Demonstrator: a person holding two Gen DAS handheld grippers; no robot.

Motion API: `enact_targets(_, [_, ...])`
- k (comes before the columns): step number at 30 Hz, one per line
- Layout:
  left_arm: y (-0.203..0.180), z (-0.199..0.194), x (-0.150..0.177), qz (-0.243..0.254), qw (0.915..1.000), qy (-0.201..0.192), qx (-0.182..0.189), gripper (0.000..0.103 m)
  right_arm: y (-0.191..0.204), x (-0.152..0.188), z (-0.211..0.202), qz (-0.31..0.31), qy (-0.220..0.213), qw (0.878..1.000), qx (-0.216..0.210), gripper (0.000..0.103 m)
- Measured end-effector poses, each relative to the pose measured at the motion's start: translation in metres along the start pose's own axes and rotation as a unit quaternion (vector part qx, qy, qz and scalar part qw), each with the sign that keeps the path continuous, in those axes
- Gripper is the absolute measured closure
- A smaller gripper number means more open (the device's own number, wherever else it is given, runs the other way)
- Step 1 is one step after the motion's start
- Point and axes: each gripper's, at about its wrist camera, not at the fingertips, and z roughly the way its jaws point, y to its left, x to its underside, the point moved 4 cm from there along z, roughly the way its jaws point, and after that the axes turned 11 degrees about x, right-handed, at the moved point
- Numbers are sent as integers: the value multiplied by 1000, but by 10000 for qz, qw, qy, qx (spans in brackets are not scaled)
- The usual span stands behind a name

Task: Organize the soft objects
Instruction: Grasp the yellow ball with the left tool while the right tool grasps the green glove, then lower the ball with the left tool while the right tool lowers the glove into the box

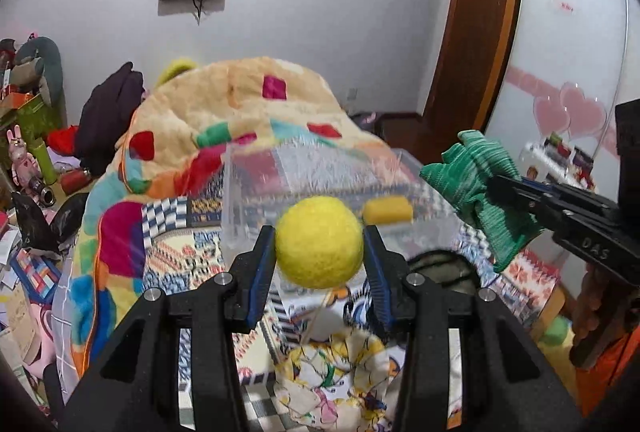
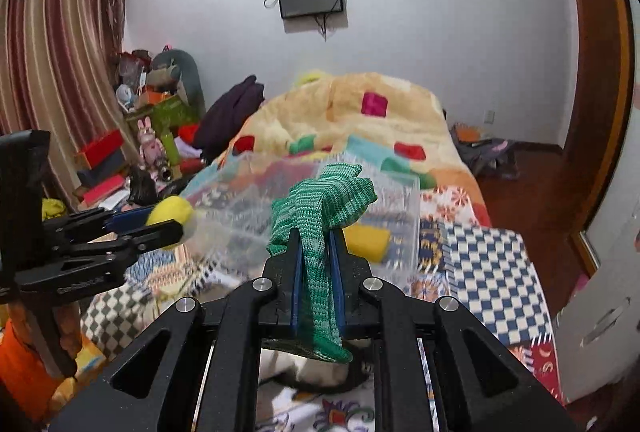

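The left gripper [image 1: 320, 248] is clamped on a yellow ball [image 1: 319, 242], held in the air just in front of a clear plastic box [image 1: 256, 200] that sits on the bed [image 2: 492, 272]. The right gripper [image 2: 316, 256] is clamped on a green knitted glove [image 2: 326, 200], held up beside the box. A yellow sponge [image 1: 387, 211] lies inside the box.
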Motion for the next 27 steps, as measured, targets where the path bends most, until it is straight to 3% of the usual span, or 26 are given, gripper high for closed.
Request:
enact_targets(10, [5,13,-29,-49,9998,-173,67,60,2,-31,20,33,-262,9995,168,92])
enact_targets(18, [11,57,-28,-149,9993,318,150,60,11,-27,46,-38,-74,9997,211,92])
enact_targets(27, [6,96,-14,21,9964,828,159,60,15,-8,83,-244,538,9980,239,92])
